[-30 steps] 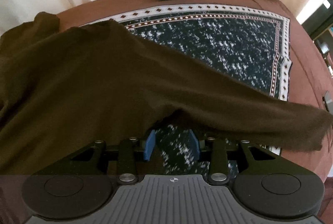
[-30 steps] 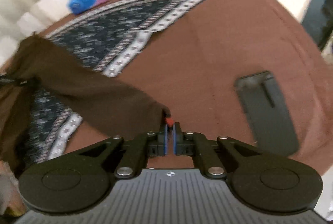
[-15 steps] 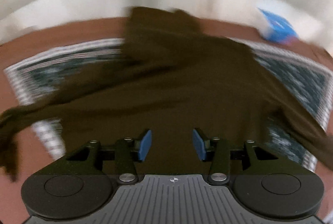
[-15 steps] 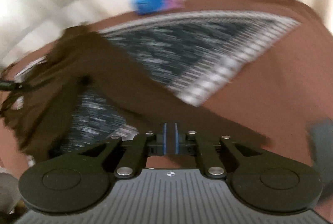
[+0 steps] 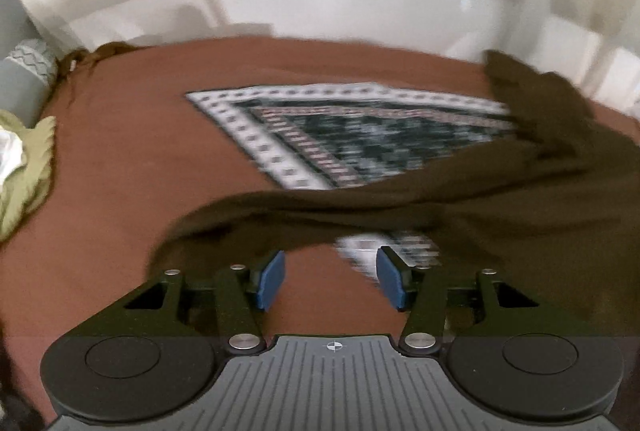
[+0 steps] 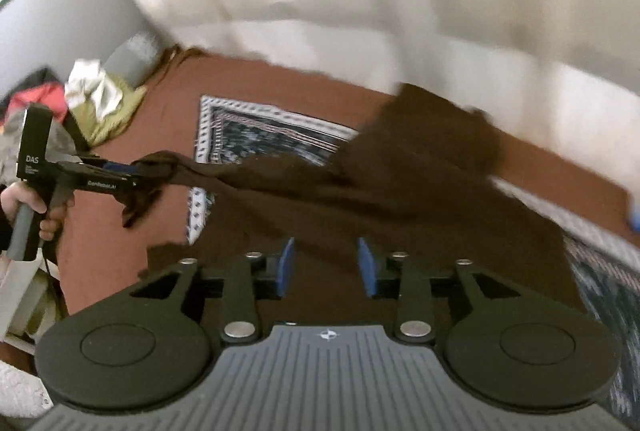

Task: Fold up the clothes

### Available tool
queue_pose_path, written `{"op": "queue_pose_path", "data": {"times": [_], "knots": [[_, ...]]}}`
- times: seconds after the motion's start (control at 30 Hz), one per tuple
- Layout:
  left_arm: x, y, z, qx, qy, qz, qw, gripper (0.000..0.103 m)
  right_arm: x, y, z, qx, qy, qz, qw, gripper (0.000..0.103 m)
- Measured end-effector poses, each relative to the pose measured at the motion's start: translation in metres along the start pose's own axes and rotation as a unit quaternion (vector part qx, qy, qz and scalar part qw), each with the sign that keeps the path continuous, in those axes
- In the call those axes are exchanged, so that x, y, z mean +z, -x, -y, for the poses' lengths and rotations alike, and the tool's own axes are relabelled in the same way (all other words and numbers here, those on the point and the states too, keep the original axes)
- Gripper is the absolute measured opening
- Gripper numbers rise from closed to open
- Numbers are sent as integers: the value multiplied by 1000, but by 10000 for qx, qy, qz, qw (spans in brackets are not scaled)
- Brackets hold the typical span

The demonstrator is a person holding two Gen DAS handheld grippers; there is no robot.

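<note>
Close in, the left gripper (image 5: 331, 277) has its blue pads spread well apart and still widening, with only bare brown bedspread (image 5: 120, 159) and a corner of the patterned mat (image 5: 340, 135) showing between them; nothing is pinched there in its own view. Just beyond its fingertips runs the near edge of the dark brown garment (image 5: 500, 199), which drapes away to the right and rises in a bunched fold toward the far side of the bed. From the right wrist, this same tool (image 6: 120, 171) is seen side-on in a person's hand (image 6: 40, 207), and a corner of cloth seems to hang at its tip, though blur hides any contact. The right gripper (image 6: 326, 265) also has its pads parting, moderately wide, with the garment (image 6: 400, 191) lying below and between them, not squeezed. Farther out, a heap of pale green and white clothes (image 6: 100, 99) sits at the bed's left edge.
</note>
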State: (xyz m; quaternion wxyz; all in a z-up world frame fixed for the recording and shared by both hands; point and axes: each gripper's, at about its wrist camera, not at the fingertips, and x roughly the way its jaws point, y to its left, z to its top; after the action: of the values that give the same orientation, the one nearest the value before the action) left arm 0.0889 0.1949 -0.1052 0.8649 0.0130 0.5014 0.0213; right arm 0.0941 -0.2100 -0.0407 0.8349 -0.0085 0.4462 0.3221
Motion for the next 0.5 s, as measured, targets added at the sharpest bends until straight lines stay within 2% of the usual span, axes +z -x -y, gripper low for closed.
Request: {"op": "queue_pose_path", "data": {"times": [0.1, 0.17, 0.23, 0.5], "knots": [[-5, -16, -43, -79, 138, -69, 9998, 72, 31, -50, -31, -125, 511, -316, 9981, 53], [-10, -27, -68, -86, 214, -173, 9996, 73, 47, -81, -40, -218, 777, -511, 9954, 57], [-15, -36, -88, -174, 288, -288, 9990, 74, 58, -110, -43, -354, 991, -737, 9917, 57], [-26, -65, -116, -547, 476, -458, 9963, 78, 84, -190, -51, -522, 1746, -1599, 9702, 57]]}}
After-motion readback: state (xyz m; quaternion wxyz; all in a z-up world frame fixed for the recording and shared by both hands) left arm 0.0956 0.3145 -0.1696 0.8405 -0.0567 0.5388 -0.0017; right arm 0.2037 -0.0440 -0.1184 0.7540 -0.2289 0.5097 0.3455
